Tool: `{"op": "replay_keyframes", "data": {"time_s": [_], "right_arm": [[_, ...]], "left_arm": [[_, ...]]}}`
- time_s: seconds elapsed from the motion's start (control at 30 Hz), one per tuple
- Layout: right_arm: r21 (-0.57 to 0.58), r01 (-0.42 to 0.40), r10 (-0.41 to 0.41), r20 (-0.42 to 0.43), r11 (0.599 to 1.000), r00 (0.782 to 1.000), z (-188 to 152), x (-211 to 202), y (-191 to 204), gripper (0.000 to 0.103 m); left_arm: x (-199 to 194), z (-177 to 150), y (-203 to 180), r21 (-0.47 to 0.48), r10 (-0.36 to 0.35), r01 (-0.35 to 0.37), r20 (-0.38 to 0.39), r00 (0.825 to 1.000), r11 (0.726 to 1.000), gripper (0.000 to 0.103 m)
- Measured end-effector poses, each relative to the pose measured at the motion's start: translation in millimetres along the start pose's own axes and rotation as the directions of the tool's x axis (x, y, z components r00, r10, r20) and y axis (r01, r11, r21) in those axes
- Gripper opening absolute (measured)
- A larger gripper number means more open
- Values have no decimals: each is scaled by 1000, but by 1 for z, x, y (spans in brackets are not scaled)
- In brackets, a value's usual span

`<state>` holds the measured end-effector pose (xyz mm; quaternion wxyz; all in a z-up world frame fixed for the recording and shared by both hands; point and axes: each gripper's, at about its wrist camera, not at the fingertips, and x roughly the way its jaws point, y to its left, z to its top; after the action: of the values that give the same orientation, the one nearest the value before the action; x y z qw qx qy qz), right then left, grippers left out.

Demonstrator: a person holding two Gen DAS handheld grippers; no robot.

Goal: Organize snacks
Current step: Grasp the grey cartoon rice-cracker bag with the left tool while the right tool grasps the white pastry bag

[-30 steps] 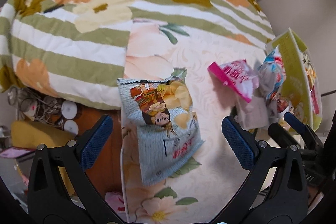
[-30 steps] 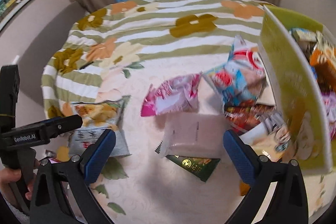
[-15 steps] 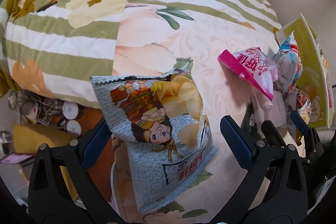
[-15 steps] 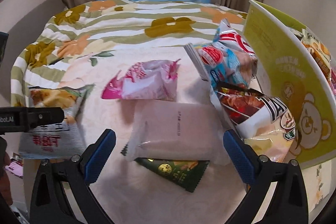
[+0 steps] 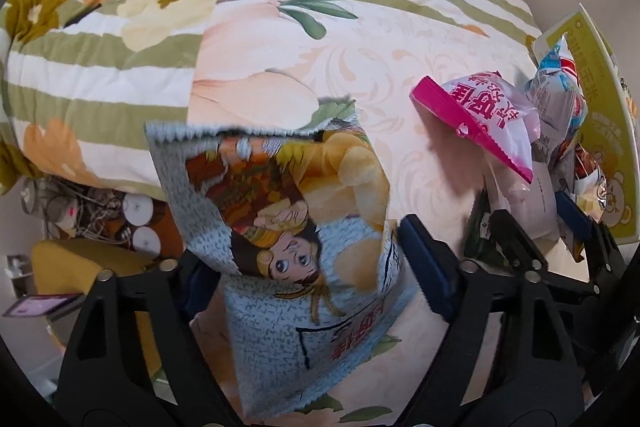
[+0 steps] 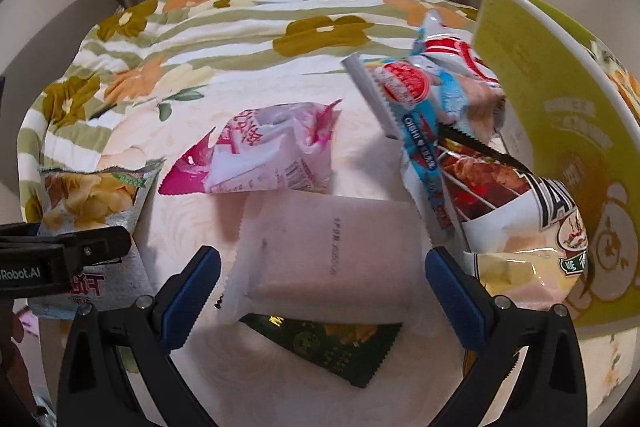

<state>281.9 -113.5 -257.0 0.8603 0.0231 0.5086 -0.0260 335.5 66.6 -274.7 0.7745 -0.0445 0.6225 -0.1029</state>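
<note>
A floral bedspread (image 6: pixel 240 27) covers the bed, and the snacks lie on its near part. At the right stands a green box (image 6: pixel 560 99), tilted, with packets inside. Against its near wall lean a brown-and-white chip bag (image 6: pixel 516 211) and a blue-and-red bag (image 6: pixel 424 95). Left of these lies a pink bag (image 6: pixel 264 151), and near it a pale white packet (image 6: pixel 328 251) resting on a dark green packet (image 6: pixel 340 347). At the far left lies a grey chip bag (image 5: pixel 288 235) with a cartoon face.

The left gripper (image 5: pixel 304 267) is spread wide around the grey bag, its pads either side of it; contact cannot be told. The right gripper (image 6: pixel 320 291) is likewise spread, with the white packet between its blue pads (image 6: pixel 452 295), untouched.
</note>
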Motion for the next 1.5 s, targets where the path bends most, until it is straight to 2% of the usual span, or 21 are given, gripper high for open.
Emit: {"op": "replay_keyframes", "data": {"time_s": [0.1, 0.27, 0.47, 0.53, 0.6, 0.8, 1.23, 1.5], "right_arm": [[-23, 12, -12, -20, 1000, 1000, 3, 5, 5, 102], [-29, 23, -25, -49, 999, 998, 8, 13, 4, 102], [-56, 30, -35, -80, 998, 996, 5, 22, 6, 101], [-52, 31, -35, -75, 998, 997, 5, 21, 3, 95], [-51, 39, -42, -62, 998, 997, 4, 18, 0, 83], [-48, 14, -16, -45, 999, 999, 4, 12, -6, 71], [-12, -66, 66, -35, 998, 997, 0, -9, -5, 68], [-9, -97, 97, 5, 995, 995, 3, -36, 1, 68]], "left_arm": [[3, 0, -4, 12, 8, -8, -5, 1000, 1000, 68], [3, 2, -10, 39, 26, -26, -2, 1000, 999, 66], [-4, 1, -12, 57, 39, -39, 10, 999, 998, 57], [-6, 1, -12, 57, 37, -38, 13, 999, 998, 56], [-7, 0, -10, 51, 31, -32, 14, 999, 998, 54], [-11, -1, -4, 23, 12, -13, 16, 1000, 1000, 52], [-38, -6, -1, 1, -32, 32, 59, 998, 999, 52], [-72, -11, -4, 10, -65, 64, 113, 991, 998, 52]]}}
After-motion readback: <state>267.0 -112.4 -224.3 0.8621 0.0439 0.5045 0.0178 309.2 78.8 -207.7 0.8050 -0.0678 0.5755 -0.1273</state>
